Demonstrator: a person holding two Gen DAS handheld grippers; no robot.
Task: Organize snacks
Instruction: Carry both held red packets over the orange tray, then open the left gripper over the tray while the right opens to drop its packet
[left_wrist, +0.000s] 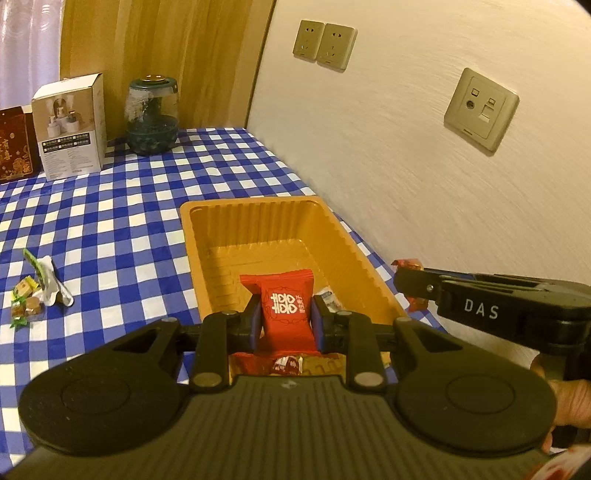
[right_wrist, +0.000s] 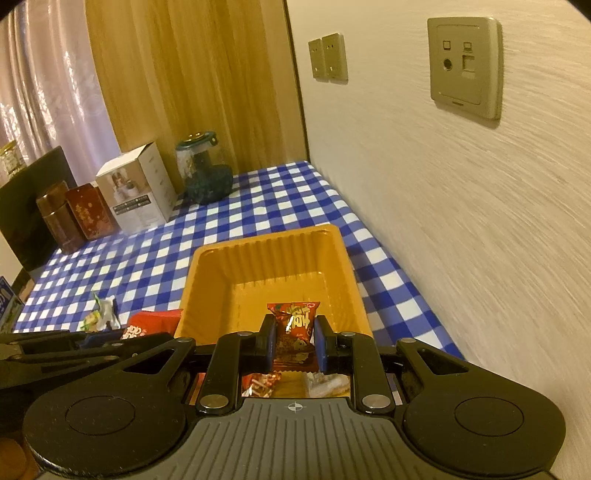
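Now both hands hover over the orange tray (left_wrist: 258, 225): left gripper (left_wrist: 284, 314) fingers pinch the red packet (left_wrist: 286, 299) upright, right gripper (right_wrist: 294, 334) clamps a dark-red snack (right_wrist: 295, 325).

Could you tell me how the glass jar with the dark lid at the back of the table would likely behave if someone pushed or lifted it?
The glass jar stands upright on a wide rounded base, so a low push would probably slide it over the checked tablecloth rather than tip it. It looks rigid and likely heavy for its size, with dark contents inside. Being glass, it seems breakable and possibly slippery to pinch.
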